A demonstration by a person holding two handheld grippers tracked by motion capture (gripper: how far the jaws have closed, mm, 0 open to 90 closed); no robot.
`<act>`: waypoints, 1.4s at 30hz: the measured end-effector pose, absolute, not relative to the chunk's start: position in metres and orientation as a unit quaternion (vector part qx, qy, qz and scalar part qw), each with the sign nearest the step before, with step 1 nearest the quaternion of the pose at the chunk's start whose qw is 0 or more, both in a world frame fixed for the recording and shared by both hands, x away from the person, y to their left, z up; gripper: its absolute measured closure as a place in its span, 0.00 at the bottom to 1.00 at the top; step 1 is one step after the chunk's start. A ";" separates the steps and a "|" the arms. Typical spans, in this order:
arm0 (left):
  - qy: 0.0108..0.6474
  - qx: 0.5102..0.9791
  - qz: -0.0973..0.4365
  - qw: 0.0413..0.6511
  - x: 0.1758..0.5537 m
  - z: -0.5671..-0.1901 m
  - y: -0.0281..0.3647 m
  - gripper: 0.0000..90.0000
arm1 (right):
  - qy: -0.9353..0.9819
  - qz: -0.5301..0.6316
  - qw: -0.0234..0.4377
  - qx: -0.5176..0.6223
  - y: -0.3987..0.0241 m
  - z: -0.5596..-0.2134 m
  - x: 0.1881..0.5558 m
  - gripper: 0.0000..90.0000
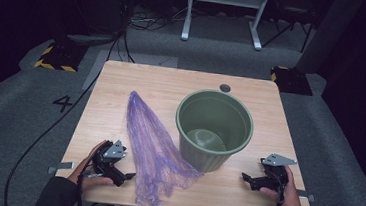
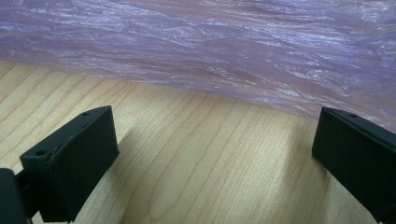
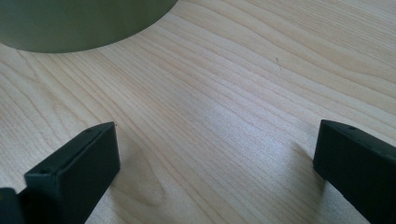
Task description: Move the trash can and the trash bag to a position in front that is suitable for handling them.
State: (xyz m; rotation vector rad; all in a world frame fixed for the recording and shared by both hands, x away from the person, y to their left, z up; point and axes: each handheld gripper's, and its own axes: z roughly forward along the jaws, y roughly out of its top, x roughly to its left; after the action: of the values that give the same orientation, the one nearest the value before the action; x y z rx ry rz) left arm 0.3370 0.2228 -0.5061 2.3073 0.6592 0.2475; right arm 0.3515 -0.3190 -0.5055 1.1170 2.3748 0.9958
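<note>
A green plastic bin stands upright in the middle of the wooden table. A crumpled purple plastic bag lies flat to its left, stretching toward the front edge. My left gripper rests on the table at the front left, jaws open and empty, pointing at the bag just ahead. My right gripper sits at the front right, open and empty, facing the bin's base a short way off.
A round cable hole sits in the table's far edge. Grey carpet surrounds the table, with cables and yellow-black striped bases at the back and a white frame beyond.
</note>
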 end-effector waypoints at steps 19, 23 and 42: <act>0.258 0.893 0.099 0.356 0.336 -0.506 0.223 0.00 | 0.828 0.383 0.184 0.365 -0.308 -0.496 0.352 0.19; 0.258 0.893 0.099 0.356 0.336 -0.506 0.223 0.00 | 0.827 0.394 0.187 0.355 -0.300 -0.491 0.351 0.18; 0.260 0.892 0.099 0.356 0.336 -0.506 0.223 0.00 | 0.823 0.426 0.229 0.299 -0.249 -0.478 0.352 0.22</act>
State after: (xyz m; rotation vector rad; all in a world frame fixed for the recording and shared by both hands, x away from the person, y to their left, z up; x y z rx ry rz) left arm 0.3355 0.2232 -0.5059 2.3047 0.6717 0.2568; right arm 0.3524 -0.2487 -0.4777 0.8219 2.2647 1.1741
